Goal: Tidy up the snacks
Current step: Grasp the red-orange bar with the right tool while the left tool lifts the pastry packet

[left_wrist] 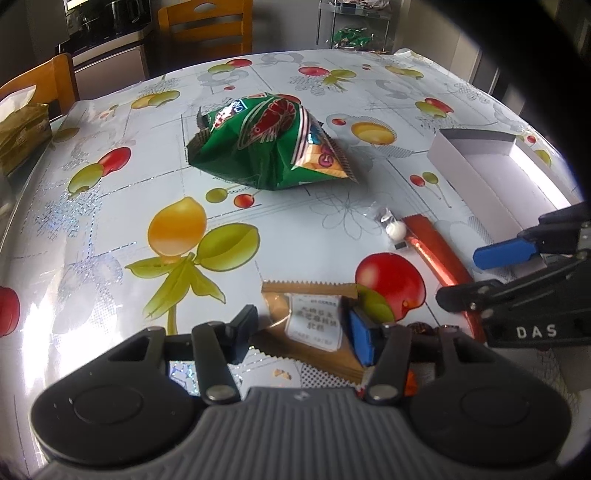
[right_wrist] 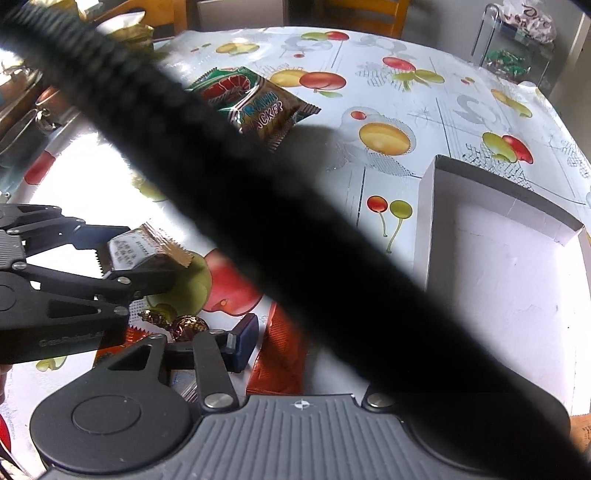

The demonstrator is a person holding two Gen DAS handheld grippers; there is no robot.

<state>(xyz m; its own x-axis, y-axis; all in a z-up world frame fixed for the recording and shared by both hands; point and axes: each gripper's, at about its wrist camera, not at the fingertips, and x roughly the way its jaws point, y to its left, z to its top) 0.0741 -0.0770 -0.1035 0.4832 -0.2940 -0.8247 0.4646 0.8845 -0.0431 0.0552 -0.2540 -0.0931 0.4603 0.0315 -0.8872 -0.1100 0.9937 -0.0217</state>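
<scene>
My left gripper [left_wrist: 306, 332] is shut on a tan snack packet [left_wrist: 310, 325] with a white label. In the right wrist view that same left gripper [right_wrist: 144, 254] pinches the tan packet [right_wrist: 140, 251] just above the tablecloth. A long orange-red wrapper [right_wrist: 280, 354] lies flat on the table. My right gripper [right_wrist: 301, 339] straddles it with a small gap at the blue pad; a black cable [right_wrist: 295, 229] hides its other finger. In the left wrist view the right gripper [left_wrist: 469, 275] has the red wrapper [left_wrist: 436, 251] between both fingers. A green prawn cracker bag [left_wrist: 266, 144] lies mid-table.
An open white box [left_wrist: 491, 173] stands at the right, also seen from the right wrist as a white box [right_wrist: 424, 229]. A small white candy [left_wrist: 393, 229] and foil chocolates [right_wrist: 184, 325] lie near the grippers. Wooden chairs [left_wrist: 207, 26] and a clear shelf [right_wrist: 509, 62] are beyond the table.
</scene>
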